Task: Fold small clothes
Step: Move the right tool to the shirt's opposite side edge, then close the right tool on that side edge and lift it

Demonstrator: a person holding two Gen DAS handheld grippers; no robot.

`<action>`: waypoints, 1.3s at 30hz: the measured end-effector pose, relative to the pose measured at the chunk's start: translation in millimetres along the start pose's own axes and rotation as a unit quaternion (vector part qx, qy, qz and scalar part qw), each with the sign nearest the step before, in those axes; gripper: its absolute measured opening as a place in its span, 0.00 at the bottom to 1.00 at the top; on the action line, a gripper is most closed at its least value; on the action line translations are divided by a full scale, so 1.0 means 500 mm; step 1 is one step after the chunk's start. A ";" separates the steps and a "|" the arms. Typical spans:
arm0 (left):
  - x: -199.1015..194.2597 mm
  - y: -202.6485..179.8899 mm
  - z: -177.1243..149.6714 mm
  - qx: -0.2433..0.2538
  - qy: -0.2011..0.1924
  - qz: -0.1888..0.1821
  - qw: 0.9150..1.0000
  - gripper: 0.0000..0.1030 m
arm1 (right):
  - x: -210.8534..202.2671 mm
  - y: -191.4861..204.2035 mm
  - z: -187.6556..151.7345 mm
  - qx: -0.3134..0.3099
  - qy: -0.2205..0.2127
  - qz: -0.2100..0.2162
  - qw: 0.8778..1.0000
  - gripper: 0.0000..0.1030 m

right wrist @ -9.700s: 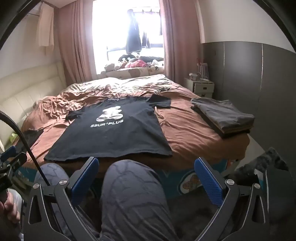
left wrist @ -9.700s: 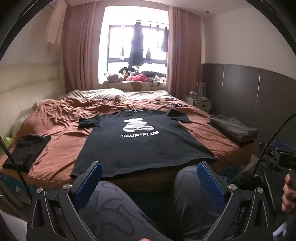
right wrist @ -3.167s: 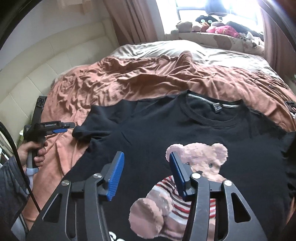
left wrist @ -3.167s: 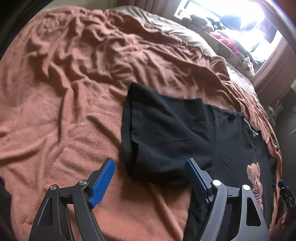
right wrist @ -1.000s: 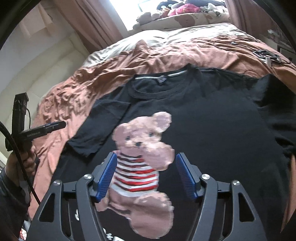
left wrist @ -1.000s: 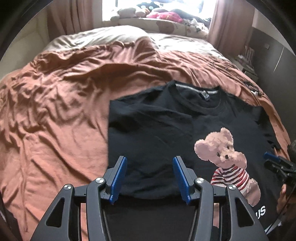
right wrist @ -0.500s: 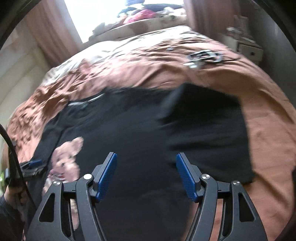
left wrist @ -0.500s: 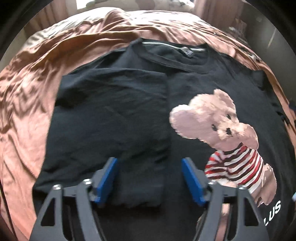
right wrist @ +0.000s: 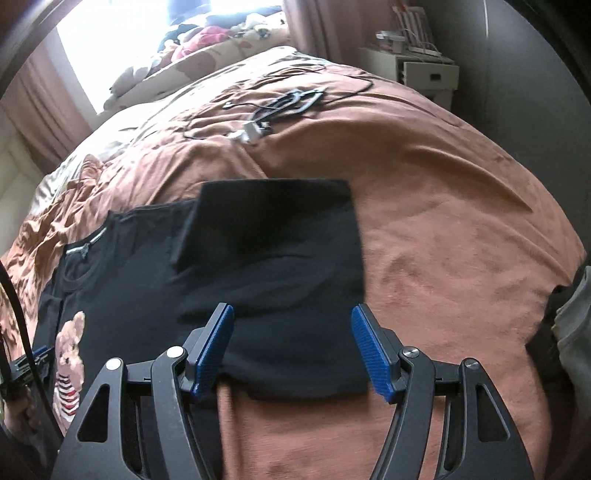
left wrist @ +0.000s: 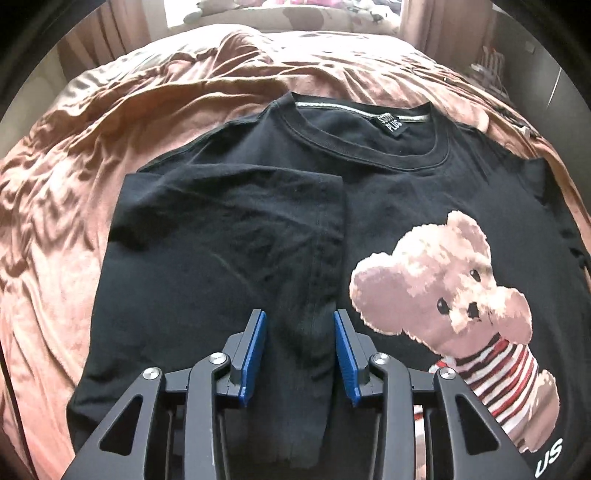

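A black T-shirt (left wrist: pixel 399 192) with a teddy bear print (left wrist: pixel 454 295) lies flat on the brown bedspread (left wrist: pixel 74 155). Its left sleeve (left wrist: pixel 236 236) is folded inward over the body. My left gripper (left wrist: pixel 298 350) is open, its blue pads straddling the folded sleeve's cuff edge, close above the cloth. In the right wrist view the shirt's right sleeve (right wrist: pixel 280 258) lies spread out on the bedspread (right wrist: pixel 461 229). My right gripper (right wrist: pixel 291 350) is open wide, its pads either side of that sleeve's near part, holding nothing.
Cables and a white charger (right wrist: pixel 273 110) lie on the bed beyond the right sleeve. A white nightstand (right wrist: pixel 417 70) stands at the far right. Grey folded clothes (right wrist: pixel 569 332) sit at the right edge. Pillows and toys (left wrist: pixel 295 11) line the window.
My left gripper has narrowed its jaws and dropped closer over the folded left sleeve. My right gripper has moved nearer to the right sleeve, jaws still wide.
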State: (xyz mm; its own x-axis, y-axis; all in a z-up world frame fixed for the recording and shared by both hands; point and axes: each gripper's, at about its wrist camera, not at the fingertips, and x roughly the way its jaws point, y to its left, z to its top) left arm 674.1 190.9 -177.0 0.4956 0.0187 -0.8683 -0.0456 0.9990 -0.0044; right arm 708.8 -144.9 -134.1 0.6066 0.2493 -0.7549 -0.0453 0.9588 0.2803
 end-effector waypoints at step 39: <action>-0.073 0.094 -0.059 -0.030 -0.018 -0.039 0.999 0.60 | 0.024 0.017 0.090 -0.008 -0.007 -0.019 1.000 0.02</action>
State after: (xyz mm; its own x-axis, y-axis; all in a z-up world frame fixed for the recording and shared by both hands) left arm 628.2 235.9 -159.9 0.5302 -0.0568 -0.8460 -0.0577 0.9930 -0.1028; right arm 751.7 -140.0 -114.0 0.6196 0.2103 -0.7562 -0.0338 0.9697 0.2420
